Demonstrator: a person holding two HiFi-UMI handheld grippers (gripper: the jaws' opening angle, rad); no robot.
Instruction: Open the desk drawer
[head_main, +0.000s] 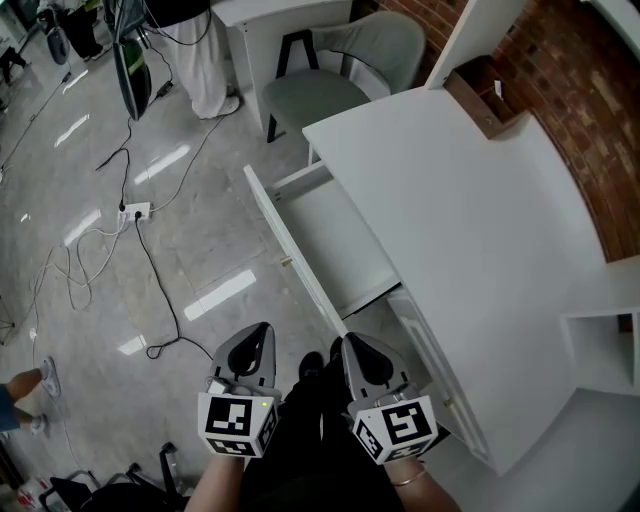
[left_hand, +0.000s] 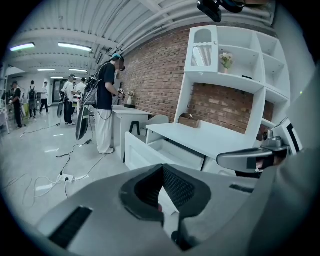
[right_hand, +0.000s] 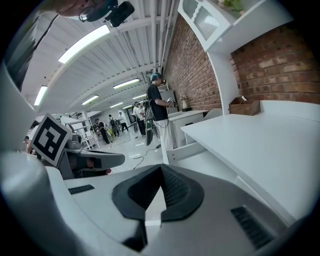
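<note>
The white desk (head_main: 470, 240) stands at the right, and its upper drawer (head_main: 335, 240) is pulled far out to the left, showing a bare white inside. The drawer's front panel (head_main: 290, 250) carries a small knob. This drawer also shows in the left gripper view (left_hand: 150, 152) and the right gripper view (right_hand: 187, 149). My left gripper (head_main: 262, 330) and right gripper (head_main: 350, 342) hang side by side low in the head view, short of the drawer's near end and touching nothing. Both are shut with nothing between the jaws, as seen at the left gripper (left_hand: 162, 167) and the right gripper (right_hand: 161, 167).
A closed lower drawer front (head_main: 440, 380) sits under the desk's near edge. A wooden box (head_main: 480, 95) rests at the desk's back by the brick wall (head_main: 580, 90). A grey chair (head_main: 340, 70), a power strip with cables (head_main: 135, 212) and a standing person (left_hand: 106, 107) are beyond.
</note>
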